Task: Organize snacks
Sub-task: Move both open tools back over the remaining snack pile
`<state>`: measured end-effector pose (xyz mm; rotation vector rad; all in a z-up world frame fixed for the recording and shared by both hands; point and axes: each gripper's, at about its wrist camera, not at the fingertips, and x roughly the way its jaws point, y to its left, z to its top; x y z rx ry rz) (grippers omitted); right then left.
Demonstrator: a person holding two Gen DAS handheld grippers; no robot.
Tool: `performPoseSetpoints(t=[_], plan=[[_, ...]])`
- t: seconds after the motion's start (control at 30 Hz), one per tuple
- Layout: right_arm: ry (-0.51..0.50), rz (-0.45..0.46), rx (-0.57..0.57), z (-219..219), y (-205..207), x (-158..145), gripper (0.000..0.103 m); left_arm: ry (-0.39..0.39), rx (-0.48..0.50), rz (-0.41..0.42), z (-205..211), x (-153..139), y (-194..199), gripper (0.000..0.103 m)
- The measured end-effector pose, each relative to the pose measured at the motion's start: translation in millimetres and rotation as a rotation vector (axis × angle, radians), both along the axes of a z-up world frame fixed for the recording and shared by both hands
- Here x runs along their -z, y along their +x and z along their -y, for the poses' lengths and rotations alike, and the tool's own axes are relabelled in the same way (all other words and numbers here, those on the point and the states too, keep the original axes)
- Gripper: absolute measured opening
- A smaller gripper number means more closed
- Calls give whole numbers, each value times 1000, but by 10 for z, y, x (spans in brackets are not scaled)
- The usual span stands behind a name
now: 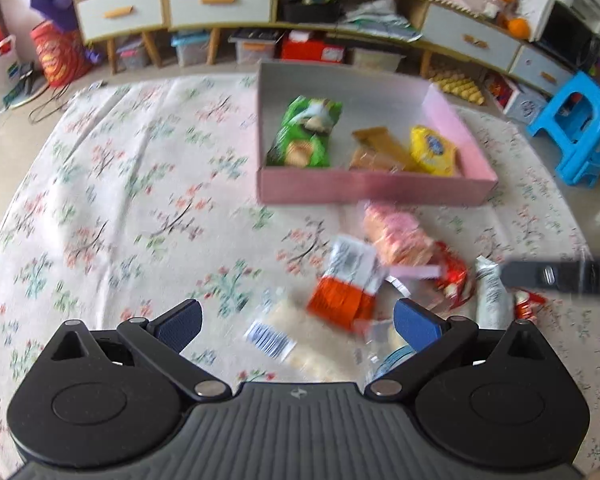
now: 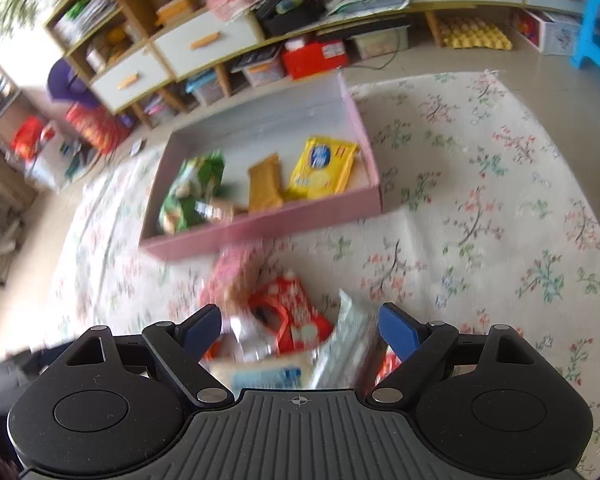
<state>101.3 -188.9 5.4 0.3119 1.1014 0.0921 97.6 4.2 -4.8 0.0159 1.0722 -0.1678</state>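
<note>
a loose heap of snack packets lies on the flowered cloth just before the near wall of the pink box, which already holds three packets. they look light, crinkly and slippery, so a pinch across a flat middle should serve better than a sealed end. the left gripper tilts steeply down over the orange packet, jaws spread, empty. the right gripper hangs likewise over the silver packet, released; blur hides whether anything touches.
</note>
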Motion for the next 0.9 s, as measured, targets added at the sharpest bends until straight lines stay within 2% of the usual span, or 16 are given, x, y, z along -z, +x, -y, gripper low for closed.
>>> performPoseSetpoints(t=[0.1, 0.17, 0.27, 0.37, 0.5, 0.7, 0.77, 0.8, 0.9], plan=[[-83, 36, -107, -131, -43, 1, 88, 7, -36, -19, -43, 73, 15, 102], [-112, 53, -182, -208, -73, 23, 88, -14, -80, -56, -105, 144, 20, 100], [-149, 66, -303, -334, -111, 74, 88, -90, -181, -124, -191, 237, 45, 93], [-158, 86, -436, -451, -155, 135, 88, -177, -261, -154, -188, 282, 29, 85], [-189, 115, -592, -618, -242, 203, 88, -224, -315, -177, -84, 337, -14, 76], [-206, 114, -663, -696, -211, 343, 85, -198, -371, -163, 3, 374, -57, 69], [-213, 110, -664, -687, -182, 382, 85, -193, -370, -152, 0, 371, -64, 63], [-223, 114, -666, -693, -174, 400, 85, -182, -373, -148, 0, 363, -65, 57], [-258, 101, -674, -712, -134, 482, 79, -184, -358, -141, -37, 362, -95, 52]])
